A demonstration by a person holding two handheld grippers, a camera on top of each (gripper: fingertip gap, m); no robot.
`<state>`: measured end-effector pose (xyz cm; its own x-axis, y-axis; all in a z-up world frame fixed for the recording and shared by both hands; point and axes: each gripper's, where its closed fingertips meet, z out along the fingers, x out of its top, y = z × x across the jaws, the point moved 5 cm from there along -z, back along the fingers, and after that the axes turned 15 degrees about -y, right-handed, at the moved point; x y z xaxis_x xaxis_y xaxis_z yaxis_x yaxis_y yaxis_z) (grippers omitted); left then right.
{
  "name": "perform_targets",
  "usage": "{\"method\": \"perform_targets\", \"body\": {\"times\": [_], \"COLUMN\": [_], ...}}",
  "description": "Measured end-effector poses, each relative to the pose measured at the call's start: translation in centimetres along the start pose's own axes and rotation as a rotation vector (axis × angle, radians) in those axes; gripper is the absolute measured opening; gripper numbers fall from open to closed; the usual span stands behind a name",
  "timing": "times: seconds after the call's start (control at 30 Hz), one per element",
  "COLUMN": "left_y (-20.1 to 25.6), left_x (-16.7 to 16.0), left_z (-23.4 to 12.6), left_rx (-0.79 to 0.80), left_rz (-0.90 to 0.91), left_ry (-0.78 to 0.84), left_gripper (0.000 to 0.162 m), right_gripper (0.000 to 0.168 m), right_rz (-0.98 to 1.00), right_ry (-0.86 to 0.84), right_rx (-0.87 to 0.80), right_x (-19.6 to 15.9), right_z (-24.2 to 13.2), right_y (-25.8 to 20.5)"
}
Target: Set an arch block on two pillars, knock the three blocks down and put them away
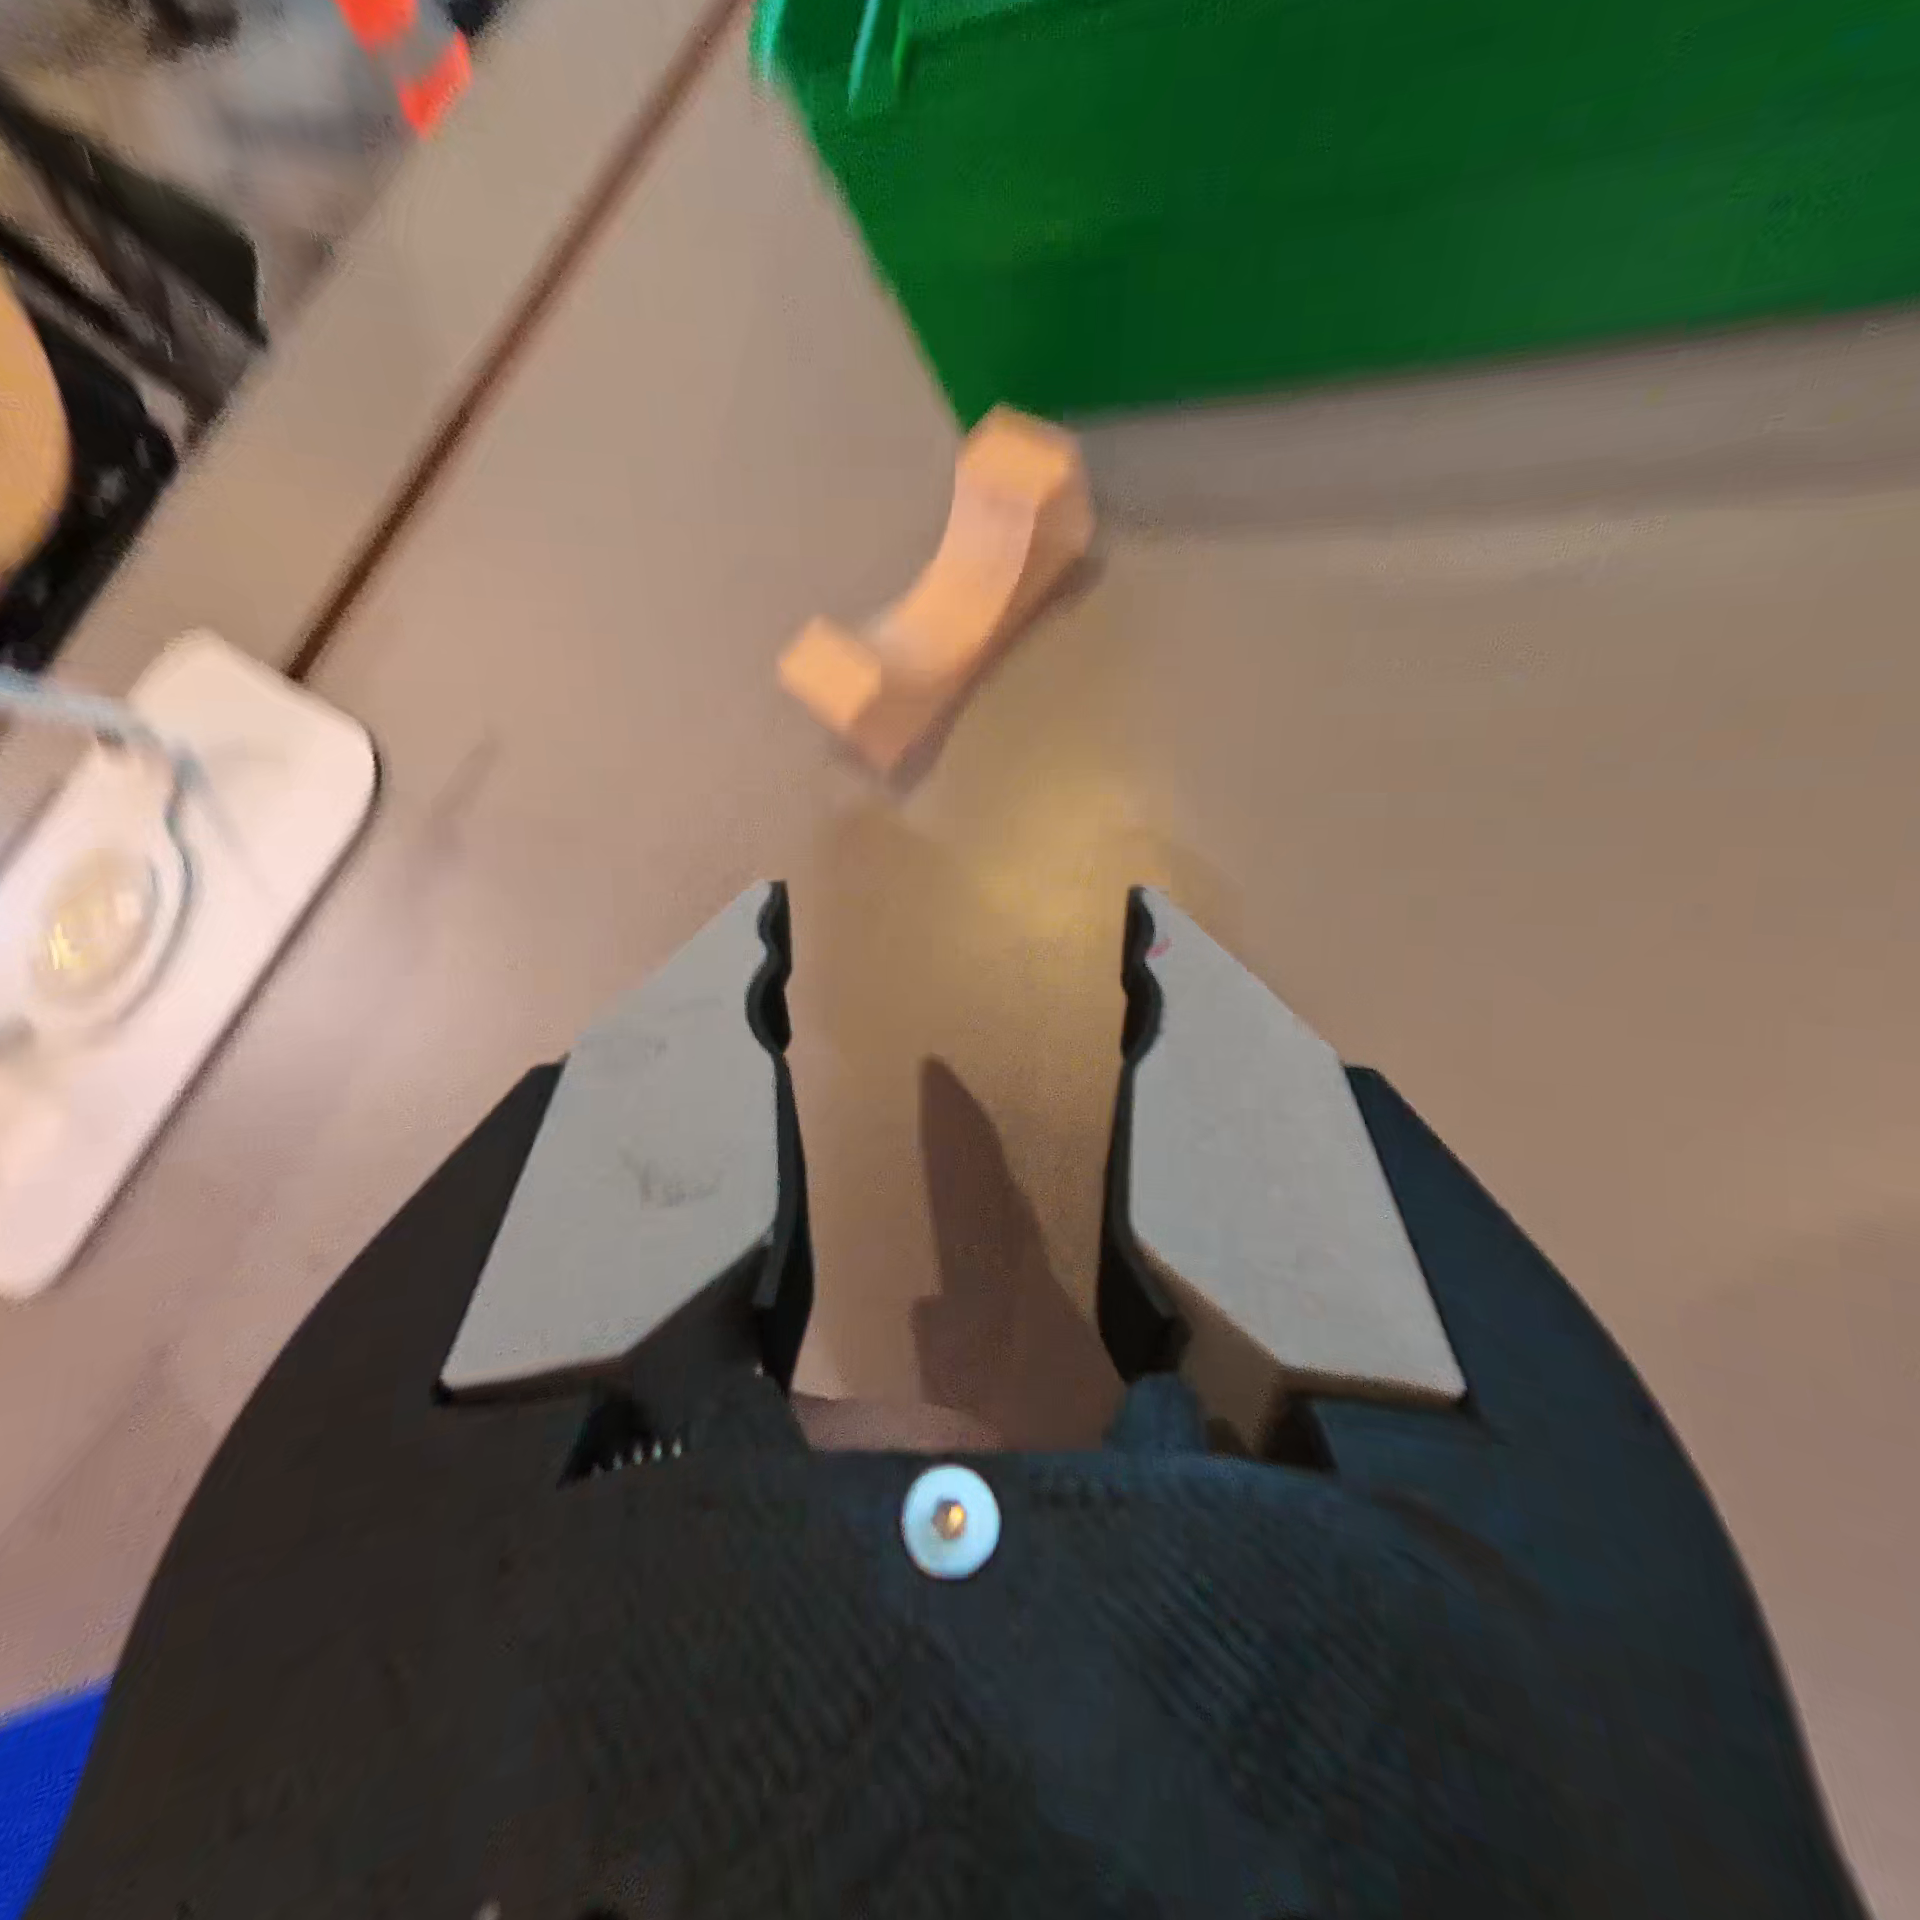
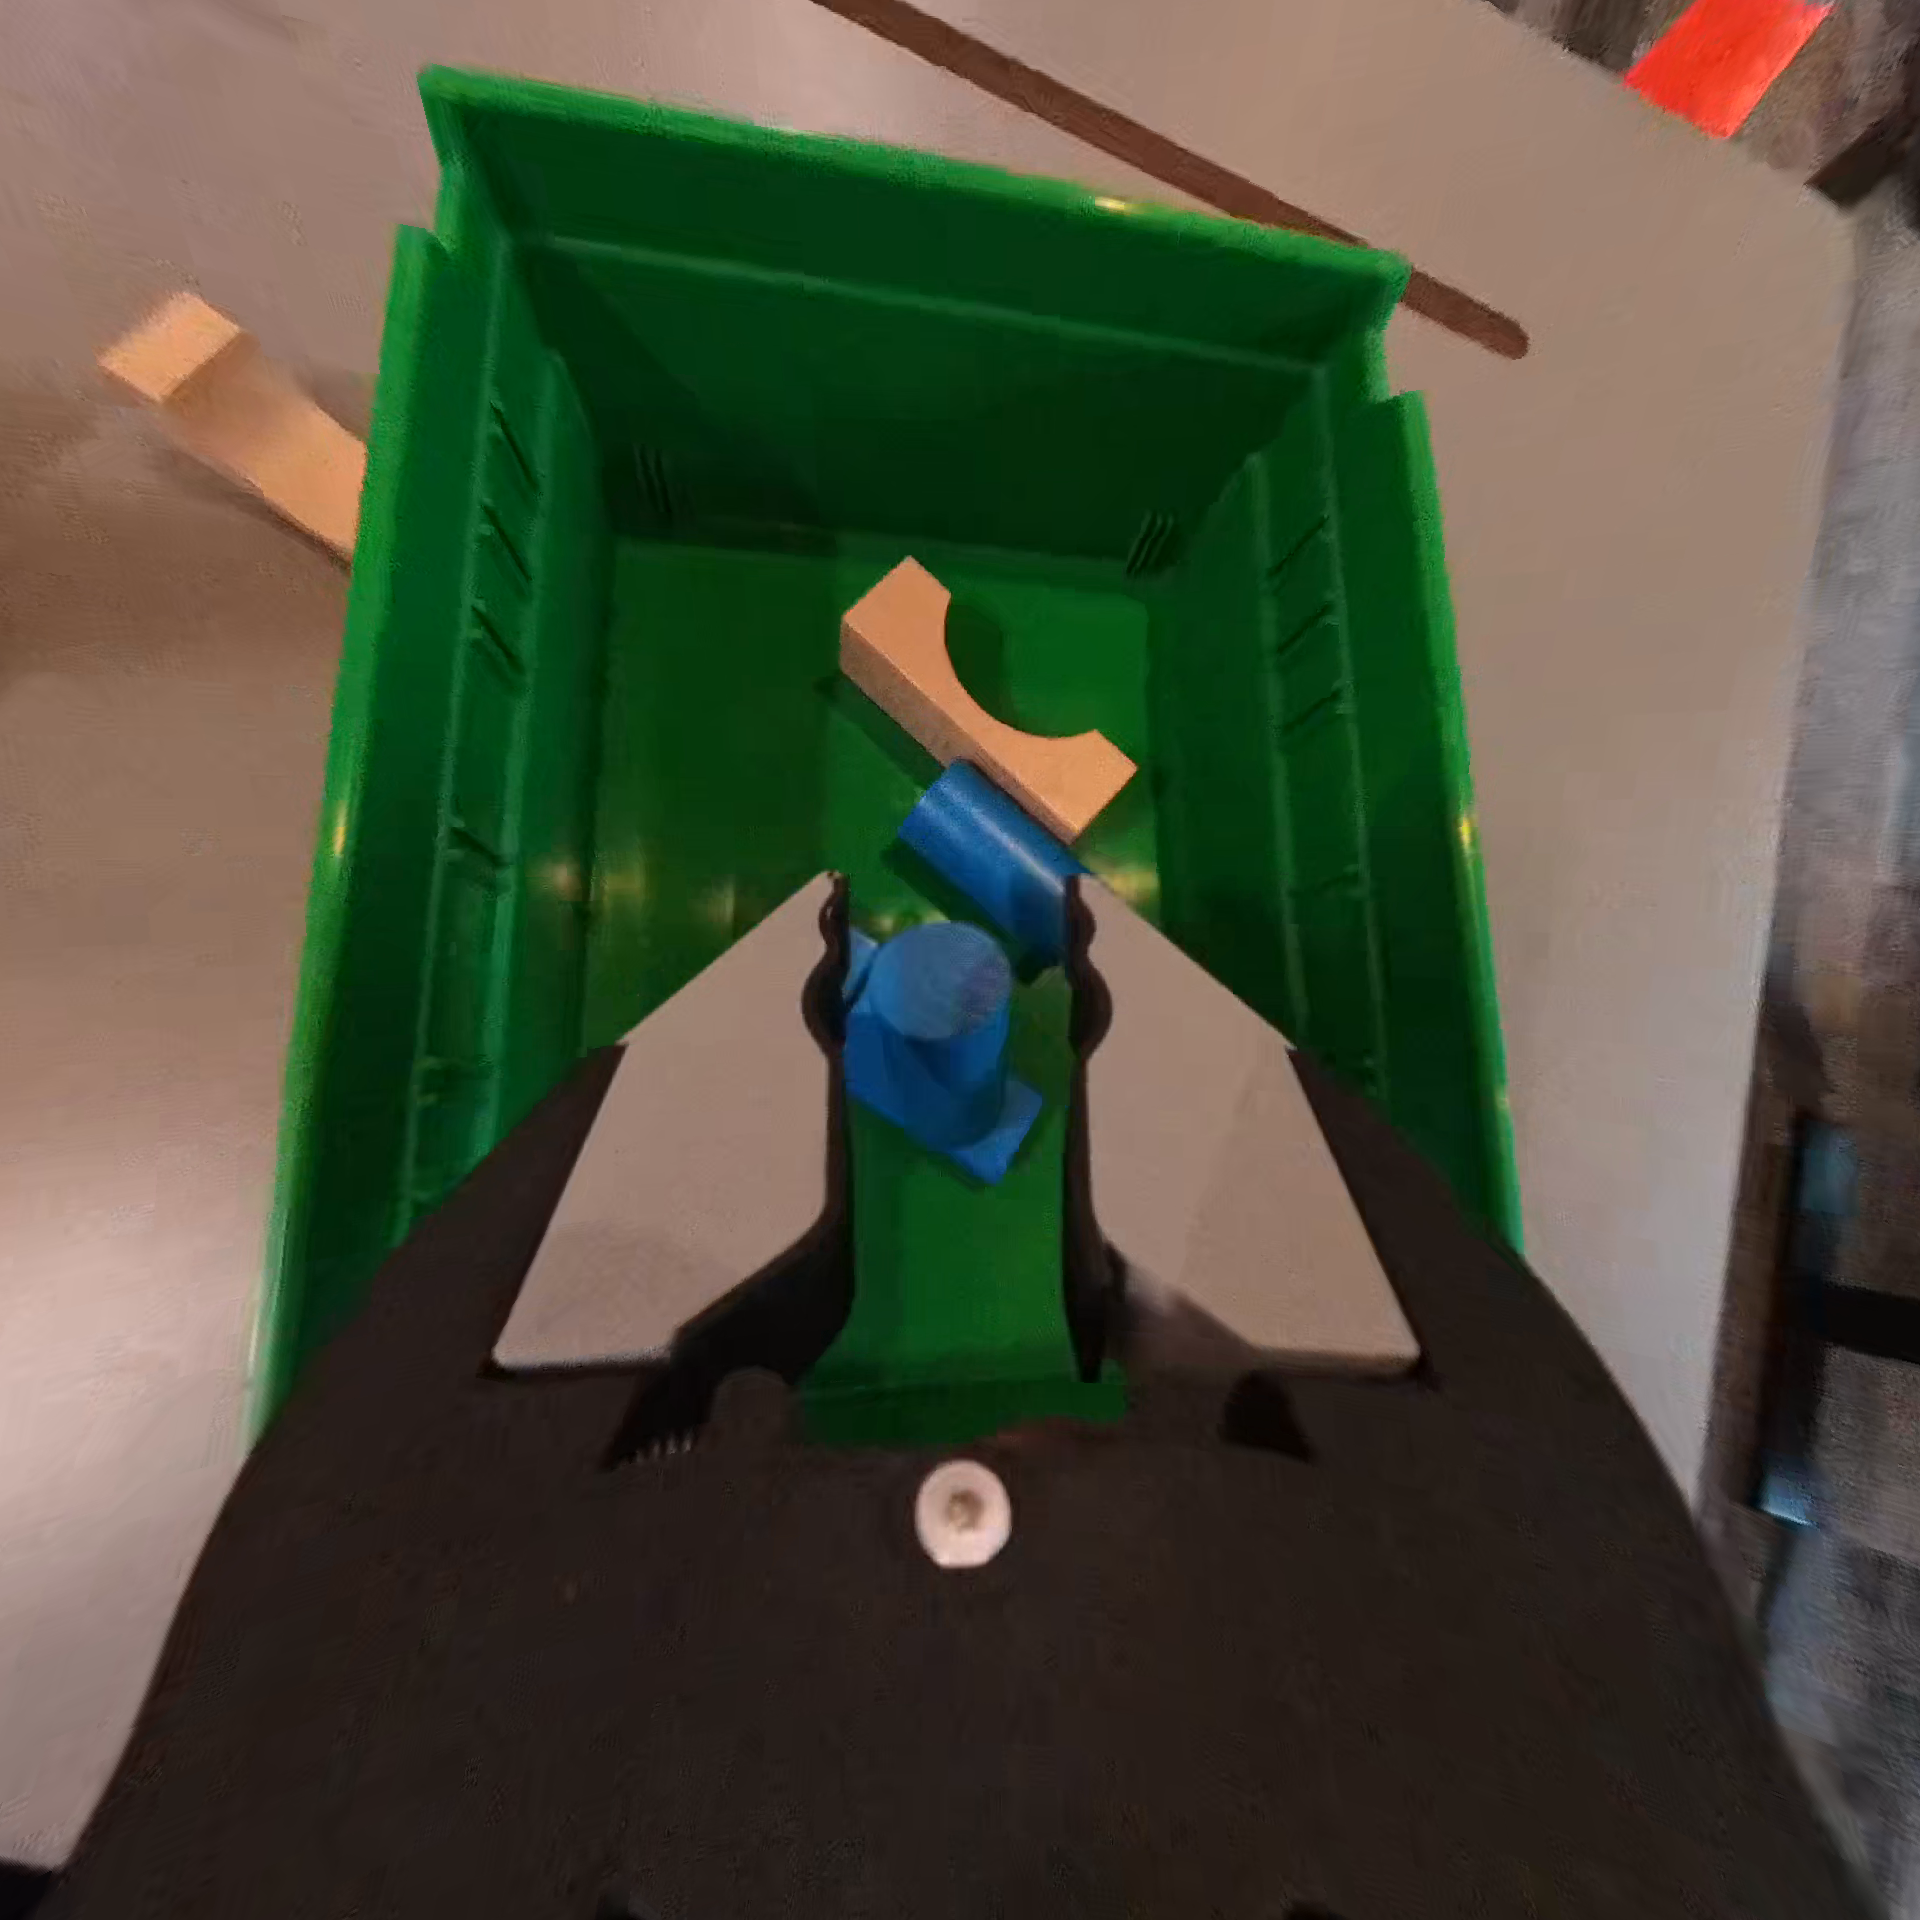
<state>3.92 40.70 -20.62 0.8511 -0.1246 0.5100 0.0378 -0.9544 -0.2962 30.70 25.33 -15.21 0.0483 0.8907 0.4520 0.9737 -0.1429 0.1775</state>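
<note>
In the left wrist view a wooden arch block point(image 1: 935, 592) lies on the brown table just outside the green bin point(image 1: 1351, 208). My left gripper point(image 1: 956, 904) is open and empty, a short way before that block. My right gripper point(image 2: 956, 883) is over the green bin point(image 2: 914, 177), looking down into it. Inside lie another wooden arch block point(image 2: 977, 707) and a blue pillar point(image 2: 987, 862) against it. A second blue pillar point(image 2: 935, 1039) shows between my right fingers, with a gap to the right finger. The outside arch block point(image 2: 239, 416) shows left of the bin.
A white pad point(image 1: 208, 935) with a clear glass point(image 1: 83, 914) on it sits at the table's left. A dark seam point(image 1: 499, 332) runs across the table. An orange-red object point(image 2: 1714, 62) lies beyond the table. The table edge point(image 2: 1766, 935) is close on the right. Tip to tip, the grippers are about 30 cm apart. The left gripper is farther from the blue pillar point(image 2: 987, 862), some 30 cm, than the right, some 8 cm.
</note>
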Motion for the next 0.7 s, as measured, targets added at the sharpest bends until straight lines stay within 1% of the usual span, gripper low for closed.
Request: {"method": "perform_targets", "body": {"times": [0.03, 0.07, 0.1, 0.13, 0.17, 0.2, 0.23, 0.27, 0.33, 0.4, 0.43, 0.47, 0.53, 0.57, 0.6, 0.63, 0.7], "left_y": [-0.4, -0.8, -1.0, -1.0, -1.1, -1.2, -1.4, -1.6, -1.1, -0.6, -0.4, -0.4, -0.2, 0.0, 0.1, 0.2, 0.6], "left_x": [-1.5, -2.7, -3.6, -4.4, -5.1, -5.8, -6.3, -6.9, -7.8, -8.5, -8.9, -9.3, -10.1, -10.4, -10.6, -10.8, -11.1], "left_z": [0.3, 0.4, 0.4, 0.4, 0.4, 0.3, 0.2, 0.1, -0.4, -1.0, -1.2, -1.5, -2.0, -2.3, -2.7, -3.2, -4.7], "left_rx": [0.02, 0.029, 0.016, -0.007, -0.018, -0.012, 0.005, 0.018, -0.014, -0.047, -0.046, -0.042, -0.048, -0.05, -0.048, -0.046, -0.045], "left_rz": [-0.023, -0.051, -0.077, -0.096, -0.104, -0.102, -0.097, -0.102, -0.129, -0.148, -0.149, -0.151, -0.163, -0.17, -0.179, -0.187, -0.208], "left_ry": [-0.035, -0.048, -0.052, -0.058, -0.068, -0.08, -0.09, -0.098, -0.093, -0.071, -0.061, -0.054, -0.045, -0.039, -0.029, -0.012, 0.042], "left_gripper": [0.064, 0.064, 0.064, 0.064, 0.064, 0.064, 0.064, 0.064, 0.064, 0.064, 0.063, 0.063, 0.063, 0.063, 0.063, 0.063, 0.063], "right_gripper": [0.048, 0.049, 0.05, 0.049, 0.047, 0.048, 0.057, 0.067, 0.069, 0.063, 0.061, 0.069, 0.051, 0.047, 0.048, 0.032, 0.031], "right_rz": [-0.032, -0.086, -0.16, -0.247, -0.337, -0.419, -0.485, -0.546, -0.639, -0.721, -0.754, -0.787, -0.809, -0.822, -0.83, -0.823, -0.775], "right_ry": [0.027, 0.1, 0.186, 0.251, 0.253, 0.2, 0.121, 0.032, -0.141, -0.3, -0.354, -0.408, -0.51, -0.576, -0.631, -0.592, -0.557], "right_rx": [-0.05, -0.059, -0.009, 0.082, 0.179, 0.231, 0.217, 0.166, 0.068, 0.056, 0.023, 0.024, 0.045, 0.066, 0.097, 0.163, 0.191], "right_x": [1.0, 2.5, 4.3, 6.0, 7.5, 8.7, 10.0, 11.1, 13.2, 14.1, 14.6, 14.7, 14.3, 13.6, 12.9, 13.1, 13.3], "right_z": [-0.6, -1.7, -2.9, -3.8, -3.8, -3.0, -1.3, 0.9, 5.1, 8.1, 9.3, 10.3, 11.9, 12.6, 12.9, 12.9, 12.8], "right_y": [-0.6, -2.1, -4.7, -8.0, -11.5, -14.4, -16.4, -17.7, -19.0, -20.0, -20.0, -20.0, -19.8, -19.8, -19.8, -20.4, -20.7]}}
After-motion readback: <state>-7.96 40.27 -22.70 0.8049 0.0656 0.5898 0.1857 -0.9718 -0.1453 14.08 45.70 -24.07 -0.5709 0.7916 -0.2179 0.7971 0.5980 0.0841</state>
